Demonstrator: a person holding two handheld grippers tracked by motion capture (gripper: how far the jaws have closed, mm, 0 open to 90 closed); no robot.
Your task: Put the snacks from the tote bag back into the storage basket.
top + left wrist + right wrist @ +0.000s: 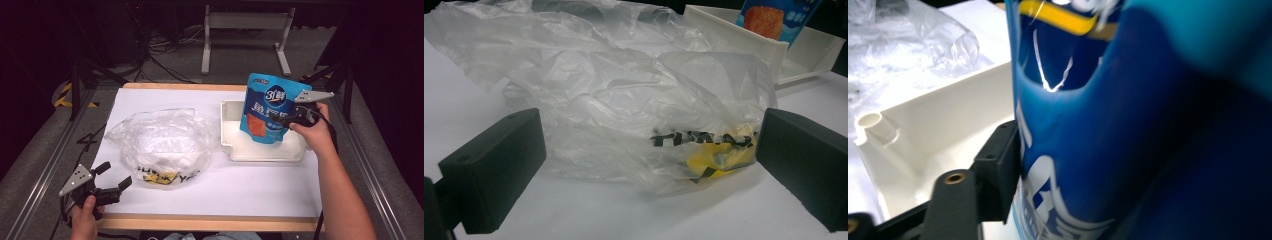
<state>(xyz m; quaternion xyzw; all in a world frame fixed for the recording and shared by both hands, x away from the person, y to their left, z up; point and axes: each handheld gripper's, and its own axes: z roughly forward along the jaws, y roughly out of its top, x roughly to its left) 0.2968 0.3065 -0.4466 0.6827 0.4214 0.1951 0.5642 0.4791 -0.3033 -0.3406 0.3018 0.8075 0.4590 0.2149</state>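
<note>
A blue snack pouch [265, 107] stands upright in the white tray [295, 152] at the right of the table. My right gripper [288, 120] reaches its right edge from the side. In the right gripper view the pouch [1128, 140] sits between the jaws; one of the fingers [995, 170] lies beside it and the other is hidden behind it. The jaws look parted rather than clamped. A crumpled clear plastic bag [160, 142] with yellow and black print lies at the centre left. My left gripper [116, 174] rests open just before it, nothing between its jaws [651, 160].
White paper [240, 192] covers the table, with a wooden edge along the front. The tray's near wall [734, 30] and the pouch [769, 17] rise behind the bag [624, 100]. Table legs and cables stand on the floor beyond.
</note>
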